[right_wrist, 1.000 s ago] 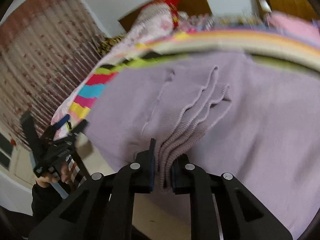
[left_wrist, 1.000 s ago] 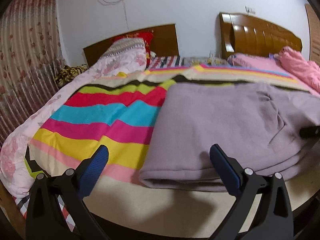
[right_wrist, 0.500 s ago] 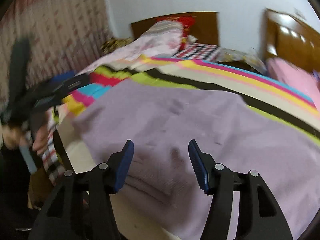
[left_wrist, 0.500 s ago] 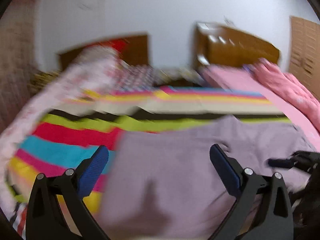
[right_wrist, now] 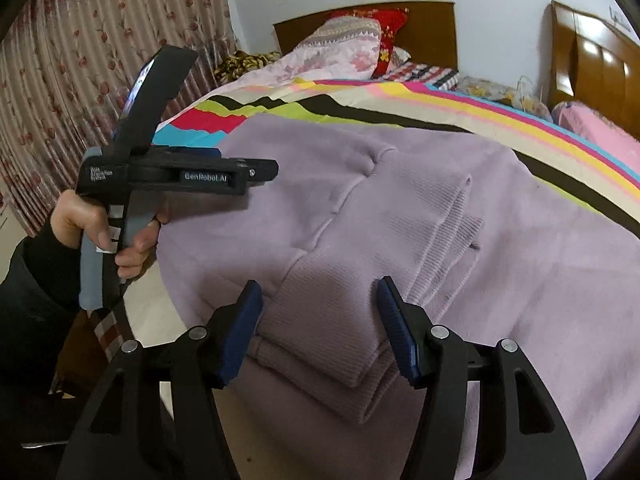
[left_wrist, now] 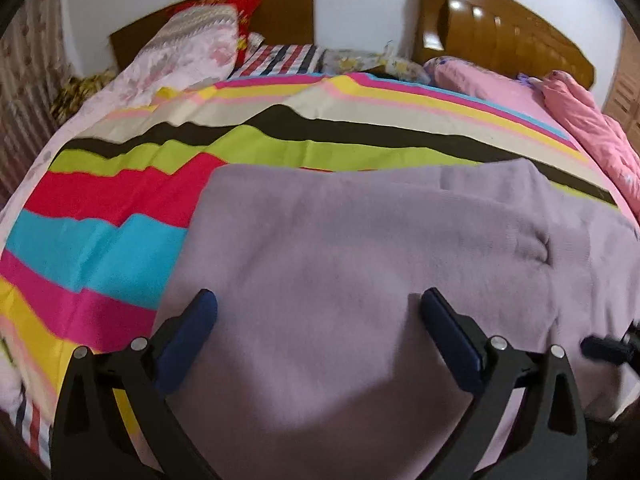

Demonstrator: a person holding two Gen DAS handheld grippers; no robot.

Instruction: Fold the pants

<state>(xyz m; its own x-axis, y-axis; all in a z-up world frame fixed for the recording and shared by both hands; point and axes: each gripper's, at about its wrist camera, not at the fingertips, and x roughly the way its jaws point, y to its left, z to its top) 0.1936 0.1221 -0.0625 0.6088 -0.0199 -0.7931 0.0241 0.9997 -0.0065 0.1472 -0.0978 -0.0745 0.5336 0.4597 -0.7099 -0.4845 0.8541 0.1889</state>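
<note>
The lilac knit pants [left_wrist: 360, 264] lie folded on the striped bed cover, near the bed's front edge. In the right wrist view the pants [right_wrist: 400, 216] show stacked ribbed cuffs [right_wrist: 344, 344] at the near edge. My left gripper [left_wrist: 316, 320] is open and empty, hovering over the left half of the pants. It also shows from the side in the right wrist view [right_wrist: 260, 170], held in a hand. My right gripper [right_wrist: 320, 316] is open, its blue pads standing either side of the ribbed cuffs without closing on them.
The bright striped cover [left_wrist: 120, 208] spreads over the bed. Floral pillows [left_wrist: 188, 52] and a wooden headboard [left_wrist: 280, 4] lie at the back. A second bed with pink bedding [left_wrist: 580, 120] stands to the right. A flowered curtain [right_wrist: 60, 100] hangs on the left.
My right gripper let go of the ribbed cuffs and opened. My left gripper moved right, from beside the pants' left edge to over the pants.
</note>
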